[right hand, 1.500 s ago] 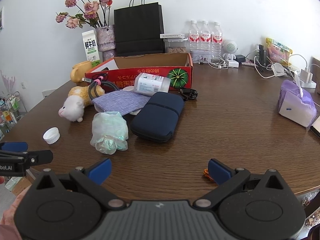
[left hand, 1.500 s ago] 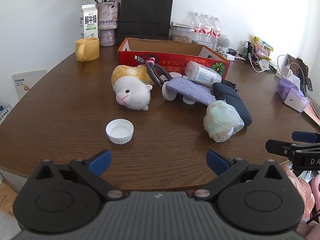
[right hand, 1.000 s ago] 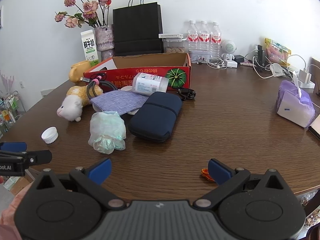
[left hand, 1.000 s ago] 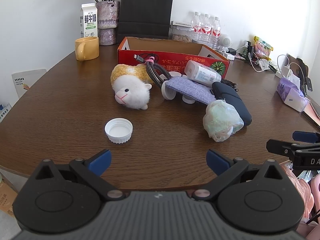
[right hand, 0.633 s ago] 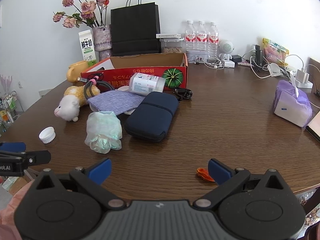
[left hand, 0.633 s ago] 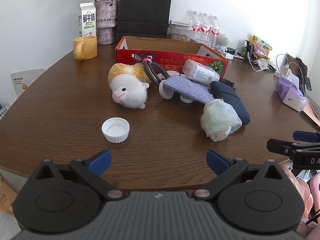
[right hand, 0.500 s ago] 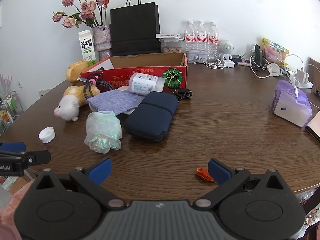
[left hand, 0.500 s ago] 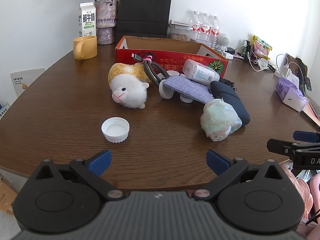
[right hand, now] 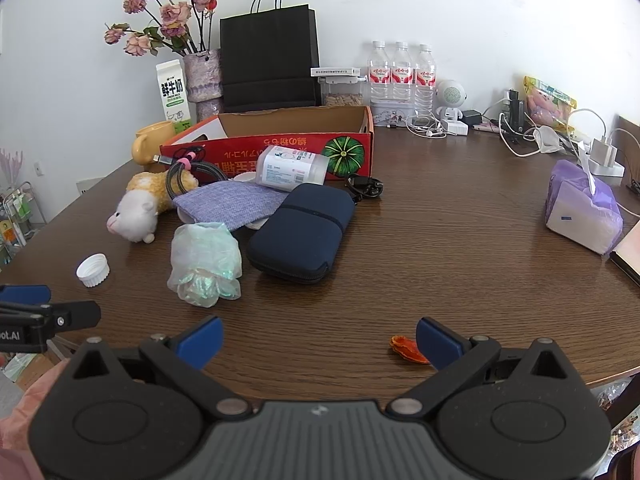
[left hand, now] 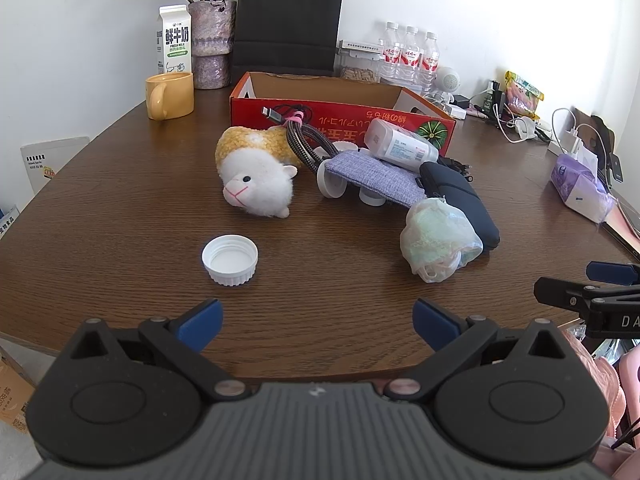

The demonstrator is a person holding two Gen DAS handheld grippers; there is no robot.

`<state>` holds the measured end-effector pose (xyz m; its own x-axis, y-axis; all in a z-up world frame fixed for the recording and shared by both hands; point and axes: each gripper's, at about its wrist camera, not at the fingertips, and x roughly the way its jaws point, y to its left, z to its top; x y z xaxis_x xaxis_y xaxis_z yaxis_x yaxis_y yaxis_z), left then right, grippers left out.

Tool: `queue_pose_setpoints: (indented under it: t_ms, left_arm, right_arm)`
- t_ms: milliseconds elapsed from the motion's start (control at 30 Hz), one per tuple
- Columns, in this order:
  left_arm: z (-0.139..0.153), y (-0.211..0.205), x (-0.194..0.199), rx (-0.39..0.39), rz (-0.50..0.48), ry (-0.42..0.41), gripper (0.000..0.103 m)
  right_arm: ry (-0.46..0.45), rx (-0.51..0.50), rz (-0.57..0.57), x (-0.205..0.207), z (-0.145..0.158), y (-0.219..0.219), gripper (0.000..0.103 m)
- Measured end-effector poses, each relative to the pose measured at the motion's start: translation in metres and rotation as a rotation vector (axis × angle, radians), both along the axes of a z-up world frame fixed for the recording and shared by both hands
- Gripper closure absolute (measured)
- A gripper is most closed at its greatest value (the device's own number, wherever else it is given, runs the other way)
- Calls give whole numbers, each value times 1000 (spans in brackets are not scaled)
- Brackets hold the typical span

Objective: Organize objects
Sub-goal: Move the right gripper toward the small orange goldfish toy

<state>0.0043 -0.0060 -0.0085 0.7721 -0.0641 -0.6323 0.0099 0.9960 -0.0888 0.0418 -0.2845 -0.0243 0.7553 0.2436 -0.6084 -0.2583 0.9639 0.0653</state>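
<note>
A red cardboard box (left hand: 340,114) (right hand: 280,148) stands mid-table. In front of it lie a plush alpaca (left hand: 256,176) (right hand: 140,208), a coiled cable (left hand: 308,140), a grey-purple pouch (left hand: 372,176) (right hand: 232,202), a white bottle (left hand: 400,146) (right hand: 292,168), a navy case (left hand: 460,196) (right hand: 304,232), a crumpled plastic bag (left hand: 436,240) (right hand: 204,260) and a white cap (left hand: 229,259) (right hand: 93,270). My left gripper (left hand: 316,318) is open and empty at the near edge. My right gripper (right hand: 318,338) is open and empty, with an orange scrap (right hand: 406,350) by its right finger.
A yellow mug (left hand: 170,94), milk carton (left hand: 174,40), flower vase (left hand: 210,44), black paper bag (left hand: 288,24) and water bottles (right hand: 400,74) stand at the back. A purple tissue pack (right hand: 582,208), chargers and cables (right hand: 520,136) lie at the right.
Both grippers have drifted slightly, so the objects shift a little in view. Nothing on the table has moved, and both grippers stay open.
</note>
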Motion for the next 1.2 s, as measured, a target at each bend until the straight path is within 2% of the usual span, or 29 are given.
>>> queue_pose_setpoints:
  t_ms: [1200]
  left_arm:
    - [0, -1, 2, -5, 3, 5, 0]
  right_arm:
    - [-2, -10, -10, 2, 0, -2, 0]
